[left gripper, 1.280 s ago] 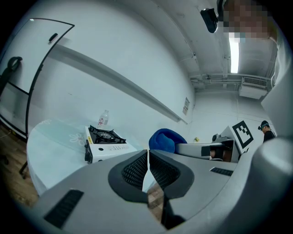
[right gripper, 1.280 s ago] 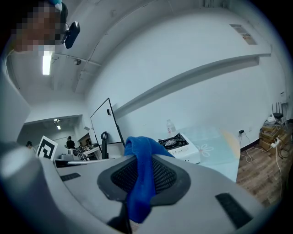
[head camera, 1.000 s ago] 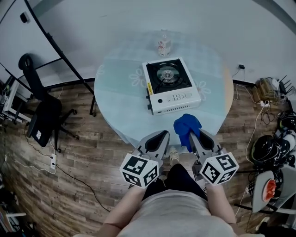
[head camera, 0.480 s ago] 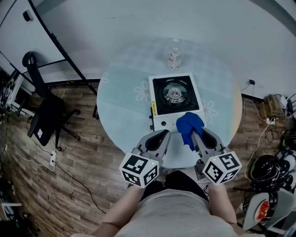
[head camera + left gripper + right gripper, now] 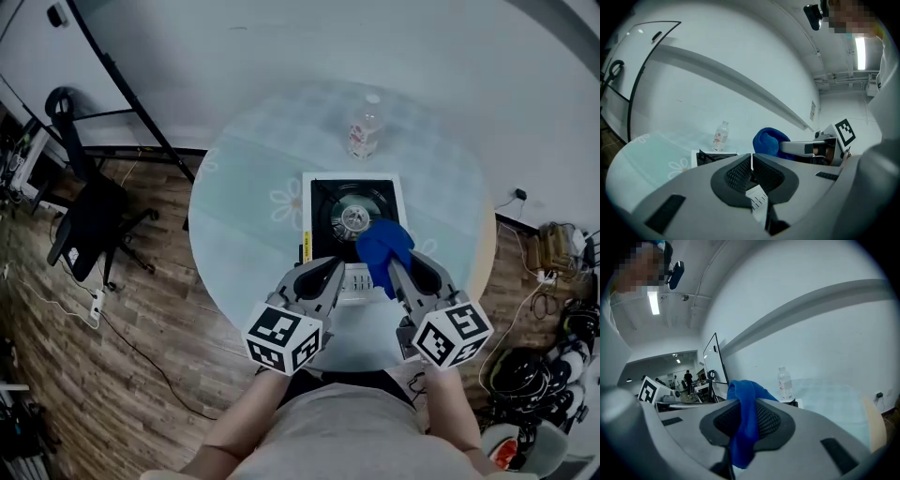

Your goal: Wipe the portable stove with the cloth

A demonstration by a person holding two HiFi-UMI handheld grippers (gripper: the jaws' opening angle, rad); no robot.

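- Right gripper (image 5: 397, 270) is pinching the blue cloth (image 5: 384, 246). The jaws are clamped on its middle fold, with a bunch sticking out in front and a tail hanging below.
- Left gripper (image 5: 325, 277) has its jaws pressed together with nothing between them.
- The stove (image 5: 336, 208) sits on the round table (image 5: 248, 220), directly ahead of both grippers. Its control-panel side faces the person, and the burner is in the middle of the top.
- From the head view, the cloth overlaps the near-right part of the stove top, just beside the burner. I can't tell whether it touches the surface or hangs above it.
- The right gripper is the nearer one to the top and points along the stove front to back. The left gripper is at the near-left front edge, beside the panel.
- A bottle (image 5: 366, 133) stands beyond the stove's far edge, apart from it.
- Judgement: wiping is about to start. The next move is to lower the cloth and sweep it across the top, taking care around the raised burner.
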